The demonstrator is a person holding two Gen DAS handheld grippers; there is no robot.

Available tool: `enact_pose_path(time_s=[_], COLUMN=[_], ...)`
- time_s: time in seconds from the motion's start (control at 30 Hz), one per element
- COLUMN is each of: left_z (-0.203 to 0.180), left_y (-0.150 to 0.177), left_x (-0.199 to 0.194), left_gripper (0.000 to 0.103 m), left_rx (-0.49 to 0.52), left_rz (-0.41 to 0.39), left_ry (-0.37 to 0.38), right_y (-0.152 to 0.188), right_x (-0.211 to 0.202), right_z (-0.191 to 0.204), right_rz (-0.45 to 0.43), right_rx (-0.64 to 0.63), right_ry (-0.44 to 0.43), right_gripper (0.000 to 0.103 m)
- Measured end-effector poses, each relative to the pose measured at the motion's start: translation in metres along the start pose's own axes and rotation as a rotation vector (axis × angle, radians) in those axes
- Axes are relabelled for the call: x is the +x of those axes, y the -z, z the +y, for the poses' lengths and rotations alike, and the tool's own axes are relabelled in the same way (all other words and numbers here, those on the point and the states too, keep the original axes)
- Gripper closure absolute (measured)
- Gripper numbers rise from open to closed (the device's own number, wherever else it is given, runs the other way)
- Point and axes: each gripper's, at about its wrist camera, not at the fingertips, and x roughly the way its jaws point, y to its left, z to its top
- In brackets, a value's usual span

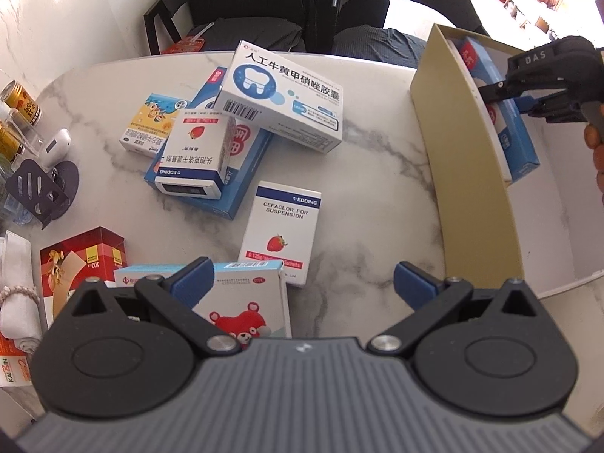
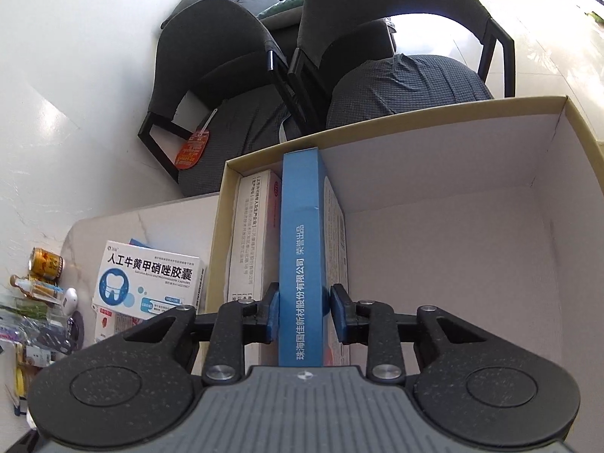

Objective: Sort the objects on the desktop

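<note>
The right gripper (image 2: 304,315) straddles a slim blue cardboard box (image 2: 301,249) standing on edge inside the open tan cardboard carton (image 2: 445,113), right pad clear of it; the left gripper (image 1: 302,283) hangs spread wide above the white marble table (image 1: 377,173)

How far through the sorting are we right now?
Early. Done: a white medicine box stands on edge in the tan cardboard box. In hand: the right tool has a blue-edged medicine box between its pads beside the white one; the right pad stands clear. Left: the tooth-logo carton, strawberry carton, bear-print carton and others on the marble table; the left tool is open, empty.
</note>
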Motion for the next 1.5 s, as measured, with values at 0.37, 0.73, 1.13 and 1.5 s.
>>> enact_pose_path(time_s=[0.37,0.73,1.13,1.5], left_z=[-0.001,0.042,0.099,0.121], left_y=[0.002,-0.004,-0.024,-0.013], left_x=[0.002,0.011,0.032,0.032], left_gripper=[0.0,0.0,0.0,0.0], left_rx=[-0.007,-0.076,-0.148,-0.147], left_rz=[0.0,-0.016,-0.031,-0.016], left_ry=[0.007,-0.049,-0.098,-0.075], right_y=[0.002,0.011,0.006,0.026], right_x=[-0.016,-0.044,-0.018,0.113], right_z=[-0.027,-0.024,0.144,0.29], right_rz=[-0.042,-0.11,-0.058,0.2], right_rx=[0.17,0.155,-0.198,-0.38], right_ry=[-0.198,-0.119,-0.249,-0.297], right_gripper=[0.063,0.058,0.045,0.044])
